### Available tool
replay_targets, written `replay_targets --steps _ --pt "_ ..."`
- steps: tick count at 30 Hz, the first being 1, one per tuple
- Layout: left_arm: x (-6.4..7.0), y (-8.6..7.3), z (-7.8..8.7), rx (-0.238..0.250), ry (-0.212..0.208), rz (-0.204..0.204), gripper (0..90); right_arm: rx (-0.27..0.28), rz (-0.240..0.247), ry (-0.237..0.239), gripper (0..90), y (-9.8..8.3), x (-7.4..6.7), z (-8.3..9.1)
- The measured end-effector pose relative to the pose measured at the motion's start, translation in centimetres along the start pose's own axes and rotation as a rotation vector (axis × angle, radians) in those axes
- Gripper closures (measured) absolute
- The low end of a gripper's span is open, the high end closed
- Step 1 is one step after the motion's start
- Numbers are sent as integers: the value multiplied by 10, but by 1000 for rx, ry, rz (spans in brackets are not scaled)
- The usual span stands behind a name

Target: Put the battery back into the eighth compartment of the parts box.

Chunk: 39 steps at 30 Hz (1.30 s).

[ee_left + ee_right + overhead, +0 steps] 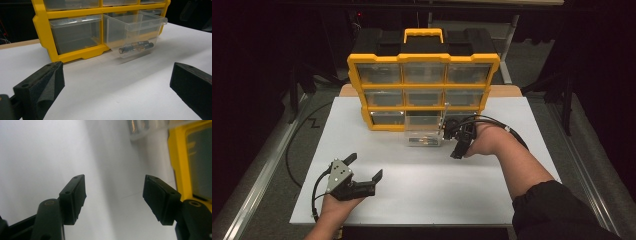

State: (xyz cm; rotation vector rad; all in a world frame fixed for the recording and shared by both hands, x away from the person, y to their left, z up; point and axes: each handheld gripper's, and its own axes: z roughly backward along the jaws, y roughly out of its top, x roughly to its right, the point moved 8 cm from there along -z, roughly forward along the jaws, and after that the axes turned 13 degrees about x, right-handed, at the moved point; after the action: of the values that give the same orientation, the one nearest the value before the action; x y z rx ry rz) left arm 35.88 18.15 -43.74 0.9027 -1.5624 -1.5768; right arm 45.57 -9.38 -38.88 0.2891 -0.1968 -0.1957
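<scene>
A yellow organizer [423, 86] with clear drawers stands at the back of the white table [427, 180]. Its bottom middle drawer [424, 131] is pulled out and holds a few batteries [136, 46]. My right gripper [457, 150] hangs just right of that drawer, jaws open with nothing between them. In the right gripper view the open right gripper [114, 180] is over bare table, with the organizer's yellow frame [178, 157] at the right. My left gripper [365, 166] rests near the front left, jaws wide open and empty. In the left gripper view that gripper [116, 72] faces the drawer [135, 32].
The organizer has a yellow carry handle [423, 34] on top, and its other drawers are pushed in. Metal rails [259, 175] run along both sides of the table. A black cable [497, 122] loops over the right wrist.
</scene>
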Motion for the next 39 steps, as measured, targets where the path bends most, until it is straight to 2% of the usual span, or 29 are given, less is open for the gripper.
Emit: replay_targets --steps 6,8,9,16,20,24,28,32,35,39 --pt "0 0 0 -1 0 -1 4 3 -29 16 321 -16 -7 -11" --pt "0 0 0 -1 0 -1 4 -6 -21 16 307 -20 -9 -15" --pt "0 0 0 -2 0 -1 4 -6 -36 25 299 -23 -12 -17" --pt "1 0 0 -3 -1 1 3 -22 -42 43 226 -37 -23 -37" --pt "1 -1 -1 -4 -2 0 4 -28 -46 43 146 -43 -29 -50" --pt "2 -1 -1 -5 -4 0 4 -38 -47 38 9 -48 -33 -60" --pt "2 -1 -1 -7 -4 0 3 -44 -42 21 9 -51 -35 -65" --pt "2 -2 -1 -8 -4 -2 4 -3 -55 23 9 -50 -36 -66" --pt "2 -2 -1 -9 -6 -1 4 29 -67 4 8 -49 -36 -66" --pt "2 -2 -2 -13 -6 -4 4 99 -111 -21 9 -50 -36 -64"
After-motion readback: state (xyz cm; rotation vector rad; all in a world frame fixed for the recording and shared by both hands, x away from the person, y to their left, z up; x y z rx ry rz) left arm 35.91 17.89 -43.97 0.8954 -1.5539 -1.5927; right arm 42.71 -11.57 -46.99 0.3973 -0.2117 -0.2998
